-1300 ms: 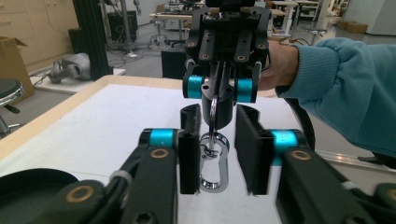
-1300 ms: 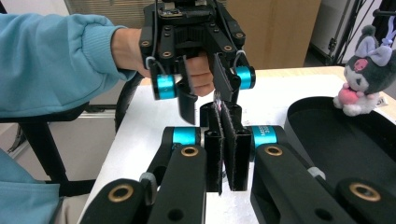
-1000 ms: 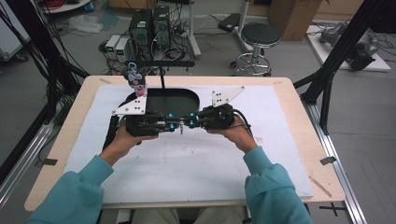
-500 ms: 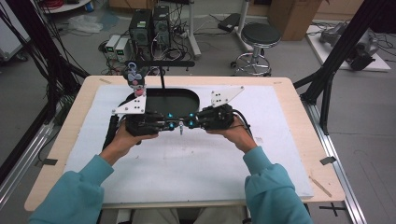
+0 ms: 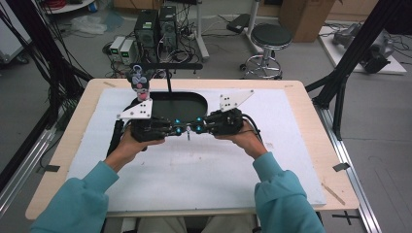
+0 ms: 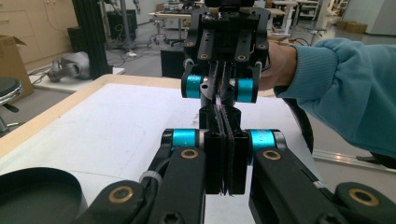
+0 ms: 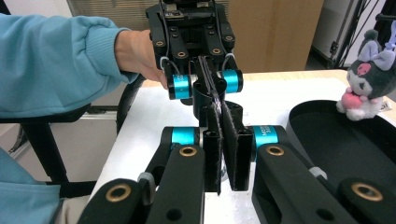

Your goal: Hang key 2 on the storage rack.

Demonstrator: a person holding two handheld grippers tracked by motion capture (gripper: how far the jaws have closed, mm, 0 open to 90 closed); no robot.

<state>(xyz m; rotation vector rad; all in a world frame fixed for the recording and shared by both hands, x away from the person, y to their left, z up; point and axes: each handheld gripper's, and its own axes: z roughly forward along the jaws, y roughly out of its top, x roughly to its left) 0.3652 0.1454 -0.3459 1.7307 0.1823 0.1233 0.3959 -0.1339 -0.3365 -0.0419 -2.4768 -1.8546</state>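
Two grippers — left gripper (image 5: 171,130), right gripper (image 5: 203,127) — tip to tip, jaws pressed together, one black tray (image 5: 194,104), one plush toy (image 5: 138,82)

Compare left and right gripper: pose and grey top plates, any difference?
The left gripper points toward the table's right, the right gripper toward its left, tip to tip. The left's grey plate sits nearer the plush toy; the right's plate is farther away. Both have shut jaws, above the white mat.

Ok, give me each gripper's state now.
Left gripper: jaws shut, nothing visibly held.
Right gripper: jaws shut, nothing visibly held.
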